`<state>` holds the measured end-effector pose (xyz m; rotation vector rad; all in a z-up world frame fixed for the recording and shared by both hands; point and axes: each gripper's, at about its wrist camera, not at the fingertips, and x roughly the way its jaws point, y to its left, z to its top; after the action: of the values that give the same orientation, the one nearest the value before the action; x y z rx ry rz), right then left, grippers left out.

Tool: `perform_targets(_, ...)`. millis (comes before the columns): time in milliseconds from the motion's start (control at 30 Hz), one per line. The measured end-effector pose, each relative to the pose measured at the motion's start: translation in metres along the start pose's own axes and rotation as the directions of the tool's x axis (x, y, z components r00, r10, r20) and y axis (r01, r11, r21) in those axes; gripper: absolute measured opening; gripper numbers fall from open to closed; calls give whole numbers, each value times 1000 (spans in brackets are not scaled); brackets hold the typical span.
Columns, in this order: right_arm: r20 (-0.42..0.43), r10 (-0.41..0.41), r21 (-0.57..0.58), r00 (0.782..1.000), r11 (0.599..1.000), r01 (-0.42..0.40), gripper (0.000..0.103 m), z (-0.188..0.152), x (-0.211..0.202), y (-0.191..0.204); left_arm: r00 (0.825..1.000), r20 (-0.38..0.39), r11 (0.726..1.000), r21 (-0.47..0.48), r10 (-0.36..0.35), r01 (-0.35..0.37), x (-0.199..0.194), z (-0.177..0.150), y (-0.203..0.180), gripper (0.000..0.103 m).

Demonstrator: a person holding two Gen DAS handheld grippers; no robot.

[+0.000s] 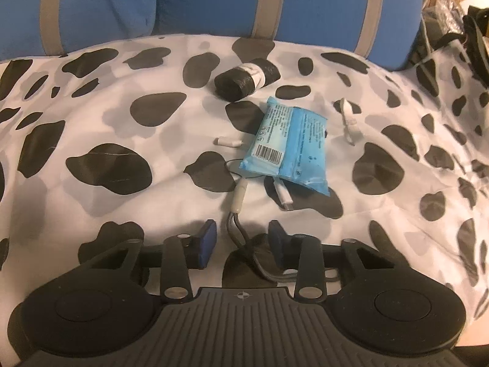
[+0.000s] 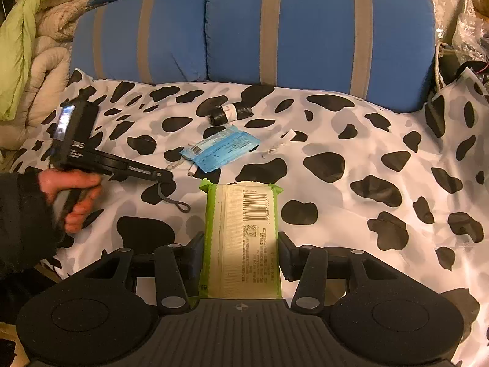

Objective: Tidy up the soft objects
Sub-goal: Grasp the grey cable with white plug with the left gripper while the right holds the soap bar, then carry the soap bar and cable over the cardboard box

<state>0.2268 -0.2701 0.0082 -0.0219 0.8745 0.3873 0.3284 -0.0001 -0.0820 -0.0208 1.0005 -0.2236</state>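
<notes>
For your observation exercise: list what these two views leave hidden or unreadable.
- Left wrist view: the grey cord runs under the left claw; its end is hidden.
- Left wrist view: the white cable disappears beneath the blue pack.
- Right wrist view: the green pack has small print too blurred to read.

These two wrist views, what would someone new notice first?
The cow-spotted sheet covers nearly everything, with blue pillows behind it. Right up front, the right gripper clamps a green pack with its barcode up. Farther back lie a blue pack and a black roll, while the left gripper straddles a grey cord without pressing it.
</notes>
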Motion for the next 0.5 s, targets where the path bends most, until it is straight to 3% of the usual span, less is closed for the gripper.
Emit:
perform_targets(167, -6, 3, 9, 1000, 1000, -3, 51, 2, 3, -1, 1000, -9, 1000, 6, 22, -22, 4, -2, 2, 5)
perform_targets(500, -13, 4, 21, 1000, 1000, -4, 51, 3, 7, 7, 997, -41, 998, -1, 63, -63, -9, -5, -2, 4)
